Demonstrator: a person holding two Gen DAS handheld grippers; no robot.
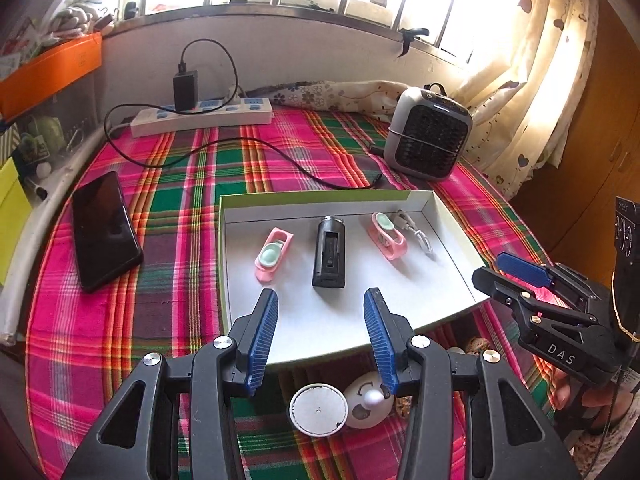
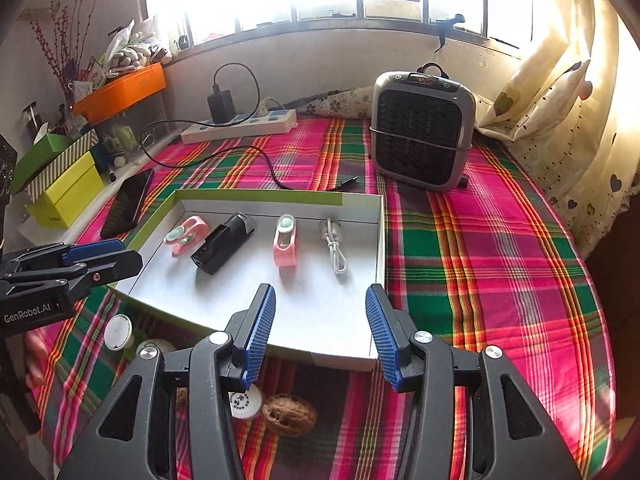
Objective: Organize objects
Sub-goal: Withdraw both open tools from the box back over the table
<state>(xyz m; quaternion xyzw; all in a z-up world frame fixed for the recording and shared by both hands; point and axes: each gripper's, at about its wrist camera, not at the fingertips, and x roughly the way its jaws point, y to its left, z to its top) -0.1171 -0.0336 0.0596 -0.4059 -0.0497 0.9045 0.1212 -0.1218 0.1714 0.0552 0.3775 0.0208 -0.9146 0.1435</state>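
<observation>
**Both grippers open above tray**

The left gripper (image 1: 320, 320) and right gripper (image 2: 320, 316) hover over the near edge of the tray (image 1: 448, 240), jaws apart and empty. The tray sits on the plaid cloth (image 2: 500, 260) and holds two pink clips (image 1: 272, 254) (image 1: 388, 236), a black case (image 1: 330, 256) and a white cable (image 1: 420, 236).
</observation>
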